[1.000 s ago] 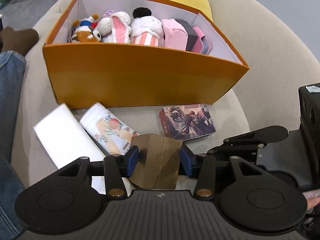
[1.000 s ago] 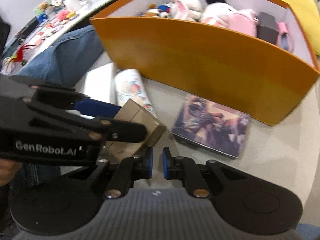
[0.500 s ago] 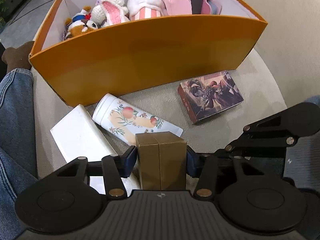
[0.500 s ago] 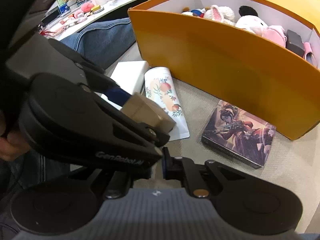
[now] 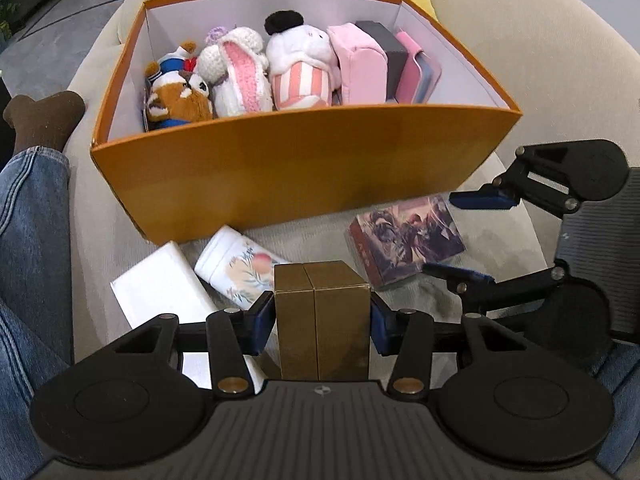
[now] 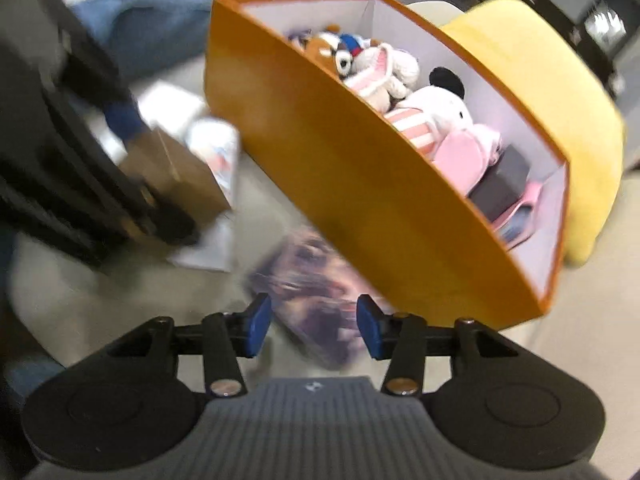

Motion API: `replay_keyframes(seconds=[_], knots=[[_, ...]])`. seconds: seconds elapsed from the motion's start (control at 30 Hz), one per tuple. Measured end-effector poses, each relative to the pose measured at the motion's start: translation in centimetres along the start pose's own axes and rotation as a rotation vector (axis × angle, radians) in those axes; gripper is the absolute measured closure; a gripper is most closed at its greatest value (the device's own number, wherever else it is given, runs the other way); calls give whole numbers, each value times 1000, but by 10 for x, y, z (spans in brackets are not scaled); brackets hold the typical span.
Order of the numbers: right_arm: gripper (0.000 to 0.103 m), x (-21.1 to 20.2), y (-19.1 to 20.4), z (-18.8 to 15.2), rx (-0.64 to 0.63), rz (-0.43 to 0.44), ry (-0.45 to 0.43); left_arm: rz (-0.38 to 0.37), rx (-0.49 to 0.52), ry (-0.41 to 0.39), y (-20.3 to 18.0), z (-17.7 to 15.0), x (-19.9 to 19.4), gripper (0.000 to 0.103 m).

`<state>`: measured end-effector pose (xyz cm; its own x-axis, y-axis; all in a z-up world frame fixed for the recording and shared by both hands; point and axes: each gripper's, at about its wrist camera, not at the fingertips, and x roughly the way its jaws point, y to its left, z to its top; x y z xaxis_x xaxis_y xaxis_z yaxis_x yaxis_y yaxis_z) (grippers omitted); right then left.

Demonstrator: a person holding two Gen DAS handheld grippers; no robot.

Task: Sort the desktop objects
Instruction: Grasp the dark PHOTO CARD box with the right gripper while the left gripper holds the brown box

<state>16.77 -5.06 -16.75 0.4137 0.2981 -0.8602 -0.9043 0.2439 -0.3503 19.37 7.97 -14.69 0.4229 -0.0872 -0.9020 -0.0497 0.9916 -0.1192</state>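
Gold box (image 5: 321,320) between left tool's (image 5: 321,322) pads

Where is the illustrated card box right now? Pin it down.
The illustrated card box lies flat on the beige cushion in front of the orange box, right of the gold box; the right gripper hovers over it.

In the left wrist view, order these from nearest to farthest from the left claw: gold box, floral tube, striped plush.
1. Gold box: between the left claw's pads.
2. Floral tube: lying just beyond, left.
3. Striped plush: inside the orange bin, farthest.
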Motion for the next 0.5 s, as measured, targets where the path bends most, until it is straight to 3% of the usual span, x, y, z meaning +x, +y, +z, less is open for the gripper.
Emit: replay_keyframes(seconds=[0.1, 0.23, 0.5], knots=[[40, 13, 3, -1, -107, -5, 38, -3, -10, -2, 2, 3, 3, 48], [39, 31, 11, -3, -226, -33, 87, -8, -18, -1, 3, 3, 5, 48], [32, 46, 11, -1, -274, -36, 96, -22, -36, 11, 7, 3, 11, 48]])
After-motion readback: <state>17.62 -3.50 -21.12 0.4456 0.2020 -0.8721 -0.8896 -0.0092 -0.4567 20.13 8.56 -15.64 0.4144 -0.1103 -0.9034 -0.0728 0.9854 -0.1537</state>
